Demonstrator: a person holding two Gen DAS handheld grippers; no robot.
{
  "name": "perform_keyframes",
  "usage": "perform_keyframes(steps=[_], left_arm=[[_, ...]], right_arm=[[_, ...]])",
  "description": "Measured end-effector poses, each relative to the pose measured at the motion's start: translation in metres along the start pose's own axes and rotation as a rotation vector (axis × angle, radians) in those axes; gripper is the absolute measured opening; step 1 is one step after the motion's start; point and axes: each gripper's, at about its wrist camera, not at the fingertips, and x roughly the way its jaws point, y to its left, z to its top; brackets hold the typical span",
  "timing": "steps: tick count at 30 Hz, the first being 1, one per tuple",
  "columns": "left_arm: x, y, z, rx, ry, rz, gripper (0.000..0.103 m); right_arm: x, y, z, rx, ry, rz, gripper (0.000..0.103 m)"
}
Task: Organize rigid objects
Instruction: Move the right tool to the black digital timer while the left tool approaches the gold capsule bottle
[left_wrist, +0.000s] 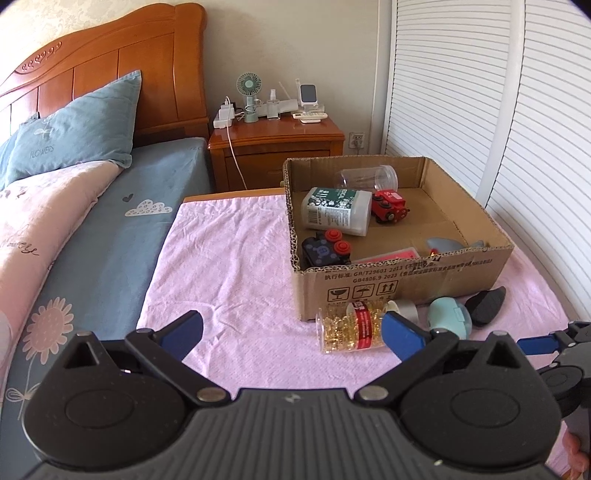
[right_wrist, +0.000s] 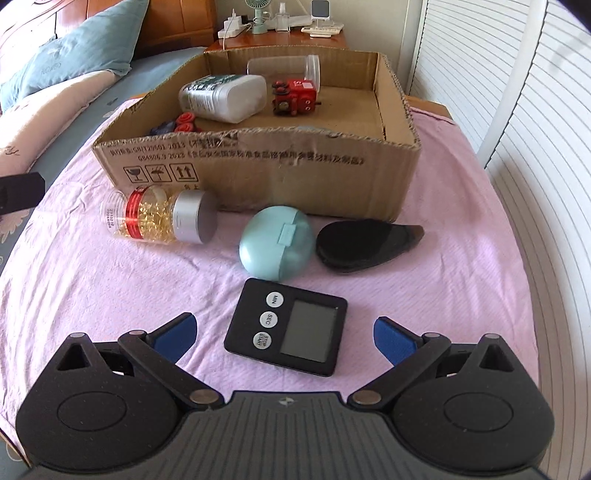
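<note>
A: Left wrist view?
B: Left gripper (left_wrist: 293, 334) spread wide, nothing between the fingers, over the pink cloth (left_wrist: 229, 266). Cardboard box (left_wrist: 406, 288) ahead to the right. Inside it: white bottle (left_wrist: 338, 210) on its side, red toy train (left_wrist: 390, 205), clear jar (left_wrist: 369, 177), a black toy with red knobs (left_wrist: 327, 249). In front of the box: capsule bottle (left_wrist: 351, 328) on its side, partly behind the right finger, then a teal case (left_wrist: 448, 315) and a black pouch (left_wrist: 485, 304).

A: Right wrist?
B: Right gripper (right_wrist: 284, 336) also spread, empty. A black timer (right_wrist: 286, 326) lies flat on the cloth between the fingers, touching neither. Beyond it, just in front of the box (right_wrist: 258, 166): capsule bottle (right_wrist: 159, 216), teal case (right_wrist: 277, 247), black pouch (right_wrist: 365, 245), in a row left to right. The case and pouch look nearly touching.
</note>
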Motion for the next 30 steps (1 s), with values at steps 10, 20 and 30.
perform_keyframes(steps=[10,20,30], left_arm=[[0.01,-0.012,-0.006,0.047,0.029,-0.041,0.102],[0.06,-0.041,-0.024,0.078,0.171,-0.092,0.102],[0.09,-0.055,-0.038,0.035,0.231,-0.099,0.103]], right_arm=[[0.016,-0.004,-0.007,0.007,-0.007,-0.08,0.103],[0.012,-0.04,-0.017,0.047,-0.027,-0.085,0.103],[0.009,-0.041,-0.02,0.02,-0.046,-0.068,0.103]])
